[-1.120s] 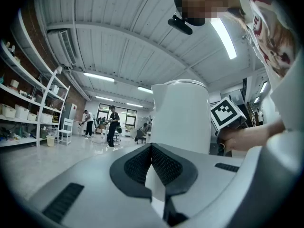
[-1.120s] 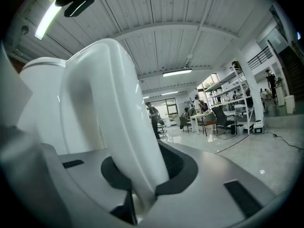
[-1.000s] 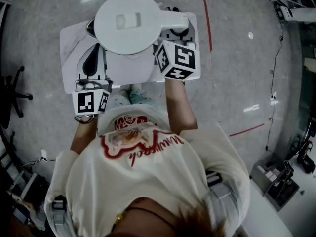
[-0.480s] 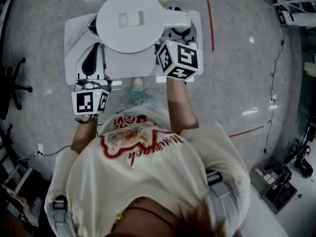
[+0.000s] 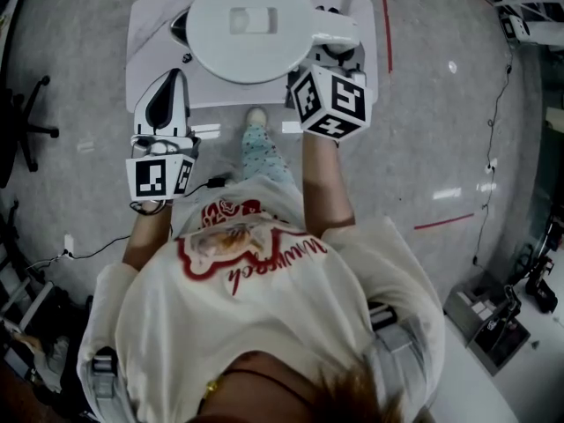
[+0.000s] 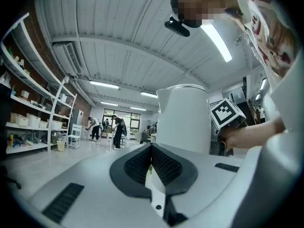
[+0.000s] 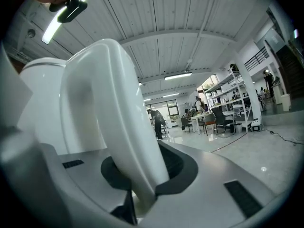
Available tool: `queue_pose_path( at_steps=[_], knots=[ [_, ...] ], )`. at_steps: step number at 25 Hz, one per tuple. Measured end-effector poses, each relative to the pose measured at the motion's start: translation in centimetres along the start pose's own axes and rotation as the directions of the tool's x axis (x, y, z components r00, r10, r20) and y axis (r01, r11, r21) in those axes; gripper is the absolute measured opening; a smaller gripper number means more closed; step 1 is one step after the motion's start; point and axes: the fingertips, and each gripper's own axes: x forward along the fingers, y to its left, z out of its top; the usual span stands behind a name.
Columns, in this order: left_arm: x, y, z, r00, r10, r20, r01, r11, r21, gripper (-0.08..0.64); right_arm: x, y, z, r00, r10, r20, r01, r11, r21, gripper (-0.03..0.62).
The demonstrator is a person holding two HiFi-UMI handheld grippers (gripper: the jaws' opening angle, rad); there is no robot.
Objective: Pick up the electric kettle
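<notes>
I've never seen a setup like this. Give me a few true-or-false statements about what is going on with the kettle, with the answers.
1. The right hand-held gripper is clamped on the handle of the kettle. True.
2. The left hand-held gripper grips the kettle too. False: its jaws are together on nothing, and the kettle stands beyond them.
3. The kettle is white. True.
4. The lid is flipped open. False: it sits shut on top.
5. In the head view, a white table shows beneath the kettle. True.
</notes>
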Motion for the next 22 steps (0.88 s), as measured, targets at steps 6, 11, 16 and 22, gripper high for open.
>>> queue_pose_path(
  at_steps=[6, 11, 16, 22],
  knots=[
    [-6.1, 0.5, 0.1, 1.0, 0.002, 0.015, -0.002, 1.0, 0.017, -0.002, -5.2, 2.7, -1.2, 1.0, -0.009, 0.008, 0.008, 0.999, 0.051, 0.067],
    [-10.7, -0.2, 1.6, 0.999, -0.02, 0.045, 0.019, 0.999, 0.035, -0.002, -10.3, 4.4, -1.0, 0.999, -0.034, 0.029, 0.033, 0.999, 0.04, 0.067],
    [-15.1, -1.2, 2.7, 0.997, -0.054, 0.057, 0.052, 0.998, 0.046, -0.002, -15.7, 5.8, -0.3, 0.997, -0.062, 0.054, 0.06, 0.997, 0.042, 0.067],
    [-18.4, -3.4, 3.8, 0.996, -0.077, 0.055, 0.075, 0.997, 0.035, -0.002, -20.9, 6.1, 0.7, 0.995, -0.079, 0.052, 0.079, 0.997, 0.017, 0.067]
  ],
)
